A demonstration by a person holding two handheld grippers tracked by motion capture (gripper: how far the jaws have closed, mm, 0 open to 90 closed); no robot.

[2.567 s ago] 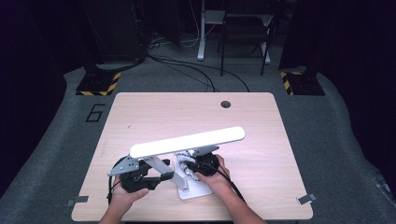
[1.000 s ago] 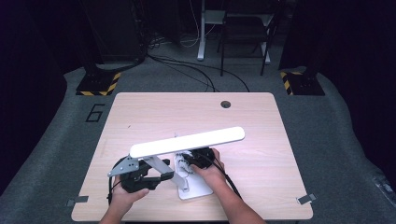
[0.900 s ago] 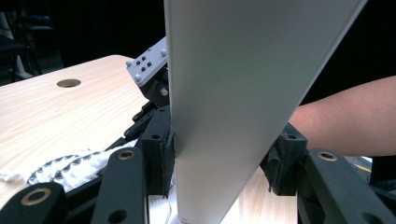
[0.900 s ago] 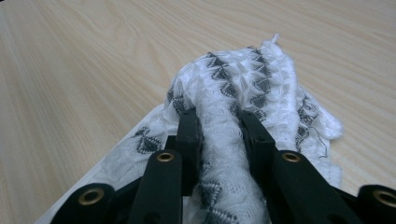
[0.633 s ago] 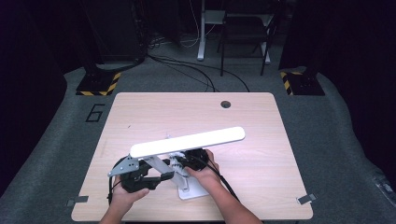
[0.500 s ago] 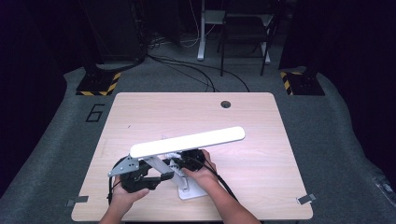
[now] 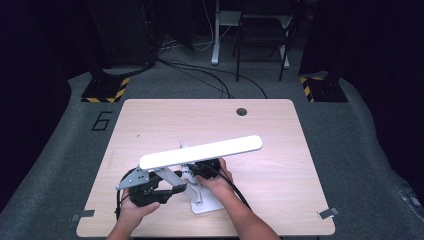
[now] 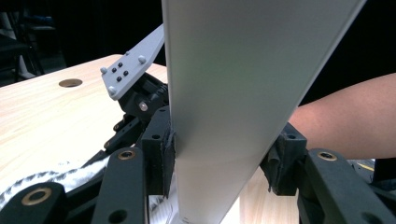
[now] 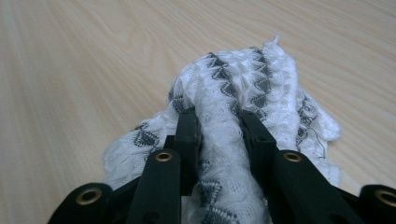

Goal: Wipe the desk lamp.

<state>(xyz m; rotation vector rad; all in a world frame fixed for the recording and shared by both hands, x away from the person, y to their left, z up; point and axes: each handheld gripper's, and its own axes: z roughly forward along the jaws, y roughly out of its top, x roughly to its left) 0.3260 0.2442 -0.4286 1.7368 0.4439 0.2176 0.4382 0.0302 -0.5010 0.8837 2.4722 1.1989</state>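
Left gripper (image 8: 217, 158): jaws clamped on the white lamp arm (image 8: 233, 93), pads pressed to both its flat sides. Right gripper (image 9: 219, 126): jaws pinching a fold of white-and-grey knitted cloth (image 9: 243, 88), which lies bunched on the wooden table (image 7: 280, 130) just beside the lamp base (image 7: 207, 202). Long lamp head (image 7: 200, 151) hangs tilted above both grippers, over the table's near half.

Wooden tabletop (image 7: 280, 130) with a round hole (image 7: 242, 111) near the far edge. White desk lamp (image 7: 200, 151) at the near edge, light bar tilted. Left gripper (image 7: 150, 187) and right gripper (image 7: 207, 167) flanking its stand; base (image 7: 207, 204) flat.
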